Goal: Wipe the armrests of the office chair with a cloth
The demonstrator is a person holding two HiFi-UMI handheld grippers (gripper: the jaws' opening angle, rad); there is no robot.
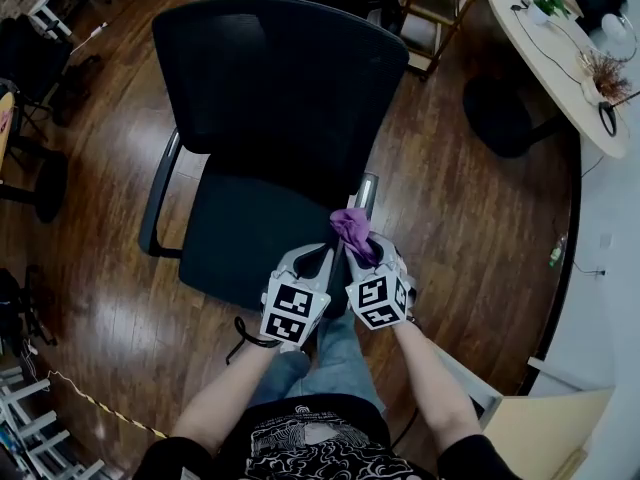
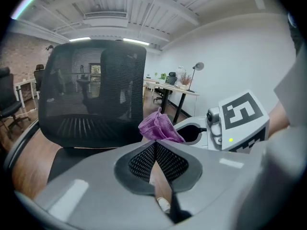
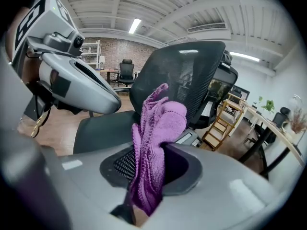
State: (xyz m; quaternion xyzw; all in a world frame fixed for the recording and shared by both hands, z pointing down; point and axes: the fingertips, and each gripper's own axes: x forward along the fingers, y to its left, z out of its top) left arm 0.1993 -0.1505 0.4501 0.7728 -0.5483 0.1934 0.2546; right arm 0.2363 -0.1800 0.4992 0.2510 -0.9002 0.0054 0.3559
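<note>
Wooden floor (image 1: 470,218): bare stretches on both sides of the chair.

Round table (image 1: 545,63), one: at the head view's upper right edge, well apart from the chair.

Office chair (image 1: 280,88), one: black, mesh back, facing the person; seat front edge near the person's knees.

Armrests, two: one at the picture's left (image 1: 158,203), clear all round; one at the picture's right (image 1: 368,190), just beyond the cloth.

Right gripper (image 1: 356,248), one: jaws clamped on the cloth, over the seat's front right corner.

Left gripper (image 1: 318,256), one: just beside the right, jaws closed together, nothing between.

Cloth (image 3: 158,128), one: purple, bunched, standing up from the right jaws.
</note>
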